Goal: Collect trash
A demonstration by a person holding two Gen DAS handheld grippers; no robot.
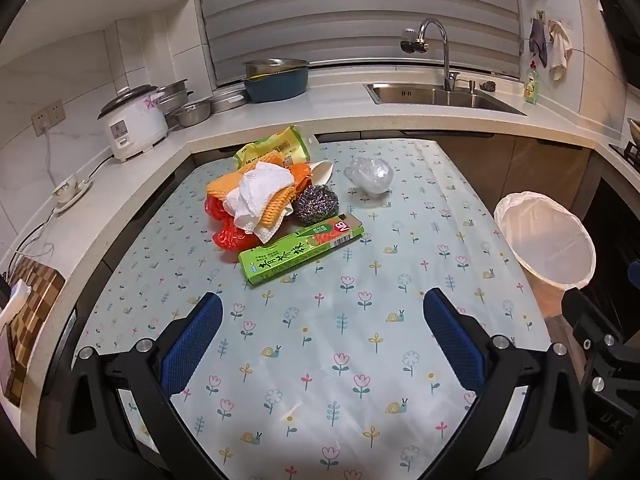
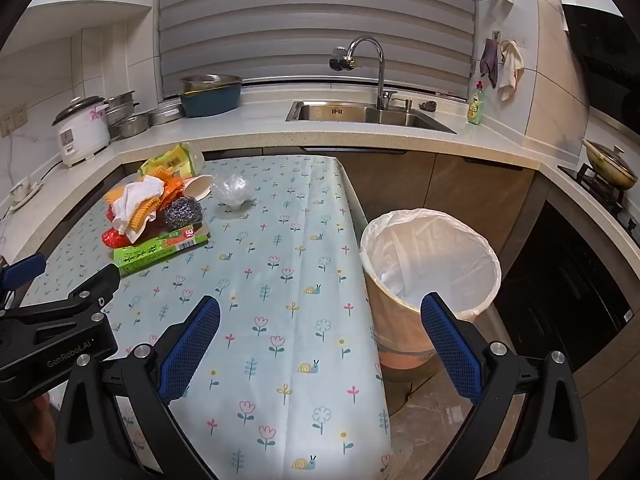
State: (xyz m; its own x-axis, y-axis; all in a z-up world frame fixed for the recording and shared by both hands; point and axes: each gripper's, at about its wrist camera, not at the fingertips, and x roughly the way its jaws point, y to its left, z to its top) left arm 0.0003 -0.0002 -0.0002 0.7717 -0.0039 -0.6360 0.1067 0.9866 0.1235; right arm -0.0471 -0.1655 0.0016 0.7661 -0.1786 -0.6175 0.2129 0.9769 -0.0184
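Hovering over the near end of the surface [image 1: 340, 360], both tongs gape wide with nothing between their blue pads: the left tongs [image 1: 322, 312] and the right tongs [image 2: 320, 316], each tilted downward. Look at the trash pile towards the far left of the flowered cloth. Nearest us lies the green carton [image 1: 300, 250], flat on its side, long axis running diagonally, its red-printed end aimed to the far right, its other end pointing near left. Just behind it sits a steel scourer [image 1: 317, 203], touching the carton. A crumpled white paper towel [image 1: 260, 196] tops orange foam netting [image 1: 276, 206], with red plastic [image 1: 226, 236] squashed underneath. Behind them, a yellow-green packet [image 1: 280, 146] and a paper cup [image 2: 199, 187] tipped on its side, mouth facing right. A clear plastic wad [image 1: 370, 174] rests apart on the right. The lined bin [image 2: 430, 256] stands on the floor, just beside the right edge. Beyond, a counter wraps round with a sink [image 2: 360, 114], a rice cooker [image 1: 134, 122] and closed blinds.
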